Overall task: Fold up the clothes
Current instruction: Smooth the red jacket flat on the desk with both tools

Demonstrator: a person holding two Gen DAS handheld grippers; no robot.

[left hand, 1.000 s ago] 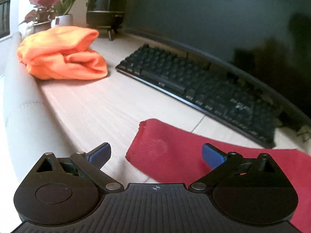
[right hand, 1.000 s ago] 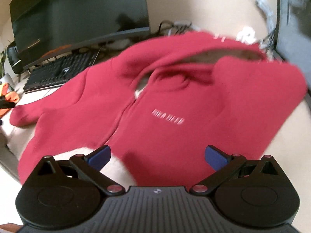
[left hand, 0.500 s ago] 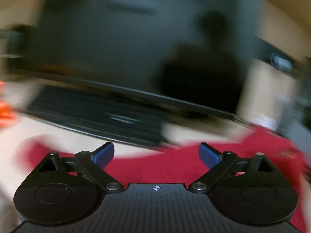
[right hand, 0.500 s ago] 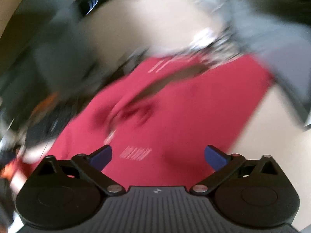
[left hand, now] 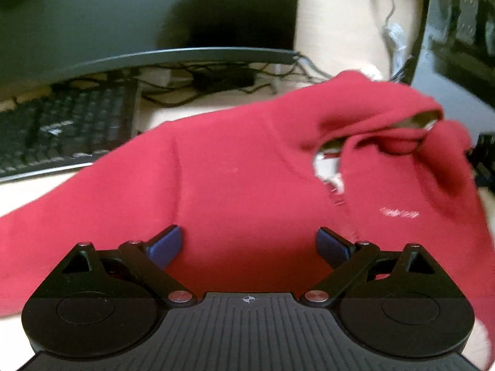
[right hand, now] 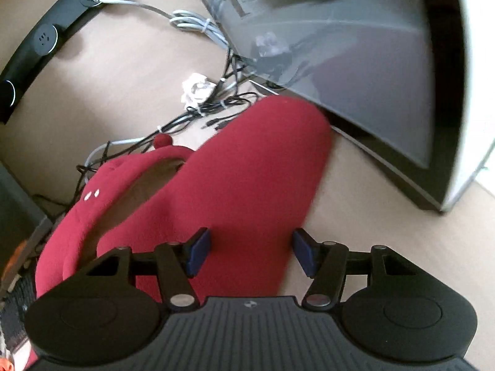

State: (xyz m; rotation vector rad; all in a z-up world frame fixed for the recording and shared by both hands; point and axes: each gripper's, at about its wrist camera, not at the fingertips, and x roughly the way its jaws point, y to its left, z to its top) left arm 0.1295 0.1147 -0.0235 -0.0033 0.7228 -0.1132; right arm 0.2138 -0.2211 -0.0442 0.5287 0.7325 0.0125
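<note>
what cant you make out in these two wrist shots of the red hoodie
- Left wrist view: chest lettering on the red hoodie is smeared by motion blur, unreadable.
- Left wrist view: hoodie hem hidden behind the left gripper.
- Right wrist view: right gripper, jaws closing, straddles a sleeve; pad contact unclear.
- Right wrist view: keyboard cut off by the left edge.

Lighting was soft and even, daylight-like, with no hard shadows. Both views showed motion blur: the keyboard [left hand: 66,130] and the red hoodie [left hand: 247,185] lacked sharp edges, its white lettering unreadable. Fisheye distortion bowed the monitor [left hand: 139,15] edge. A pale reflective sheen lay across the second screen [right hand: 355,61].
</note>
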